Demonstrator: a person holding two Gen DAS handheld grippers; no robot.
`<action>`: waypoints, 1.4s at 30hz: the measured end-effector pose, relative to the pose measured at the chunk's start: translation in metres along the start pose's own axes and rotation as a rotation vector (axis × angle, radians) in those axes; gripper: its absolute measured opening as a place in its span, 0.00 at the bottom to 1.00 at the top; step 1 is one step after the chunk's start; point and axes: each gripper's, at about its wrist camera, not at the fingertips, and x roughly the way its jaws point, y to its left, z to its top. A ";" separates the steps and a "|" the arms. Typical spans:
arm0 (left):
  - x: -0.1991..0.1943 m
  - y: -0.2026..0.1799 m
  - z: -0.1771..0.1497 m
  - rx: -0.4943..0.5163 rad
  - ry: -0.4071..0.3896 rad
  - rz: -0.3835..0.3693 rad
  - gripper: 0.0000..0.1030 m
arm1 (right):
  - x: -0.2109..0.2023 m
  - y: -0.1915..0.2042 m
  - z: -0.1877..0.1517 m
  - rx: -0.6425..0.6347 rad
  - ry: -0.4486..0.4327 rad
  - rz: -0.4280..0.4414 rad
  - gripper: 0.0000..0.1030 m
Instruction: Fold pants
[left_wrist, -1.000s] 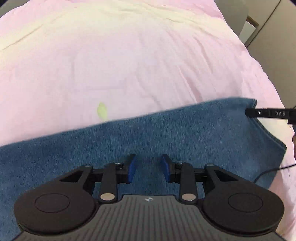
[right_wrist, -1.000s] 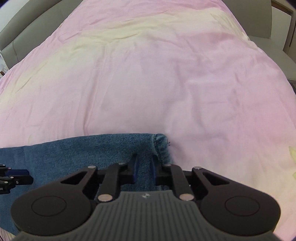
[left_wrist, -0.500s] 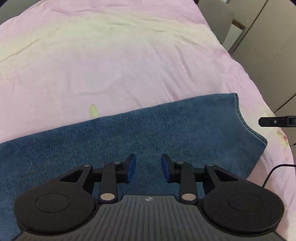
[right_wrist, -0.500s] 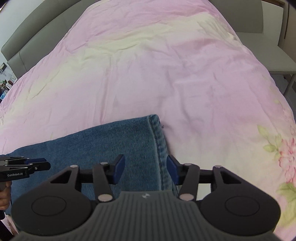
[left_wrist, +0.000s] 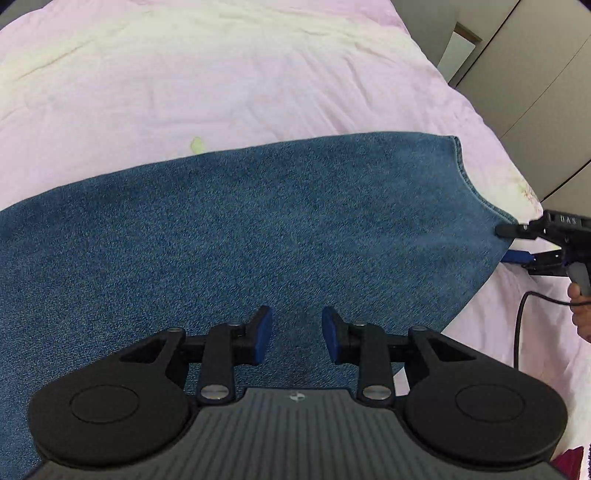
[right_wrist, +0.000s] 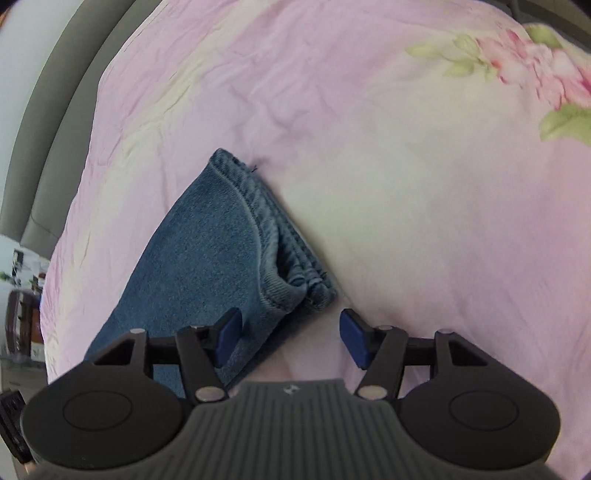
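Blue denim pants (left_wrist: 277, 221) lie flat on a pink bed cover (left_wrist: 221, 74), their stitched hem end (right_wrist: 266, 221) layered double. My left gripper (left_wrist: 297, 332) hovers over the middle of the cloth, open, with nothing between its blue pads. My right gripper (right_wrist: 290, 336) is at the near corner of the hem. Its jaws are opening: the left pad sits over the denim edge, the right pad over bare cover, and neither presses on the cloth. In the left wrist view the right gripper (left_wrist: 511, 243) is at the far right with its fingers at the pants' corner.
A hand (left_wrist: 581, 310) and a black cable (left_wrist: 524, 325) trail behind the right gripper. Pale cupboard doors (left_wrist: 535, 92) stand past the bed's right edge. A grey padded headboard (right_wrist: 44, 110) runs along the left. Flower prints (right_wrist: 535, 66) mark the cover's far corner.
The right gripper let go of the hem, spread its jaws, rolled and slid to the hem's near corner. The left gripper drew back, so more denim shows ahead of it.
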 end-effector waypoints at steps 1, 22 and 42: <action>0.004 0.001 -0.001 0.000 0.006 -0.002 0.36 | 0.003 -0.004 0.001 0.024 -0.006 0.017 0.53; 0.037 -0.042 -0.017 0.281 0.016 0.176 0.36 | -0.043 0.059 -0.002 -0.080 -0.117 0.128 0.21; -0.118 0.070 -0.075 0.034 -0.240 0.058 0.36 | -0.070 0.345 -0.124 -0.620 -0.100 0.181 0.20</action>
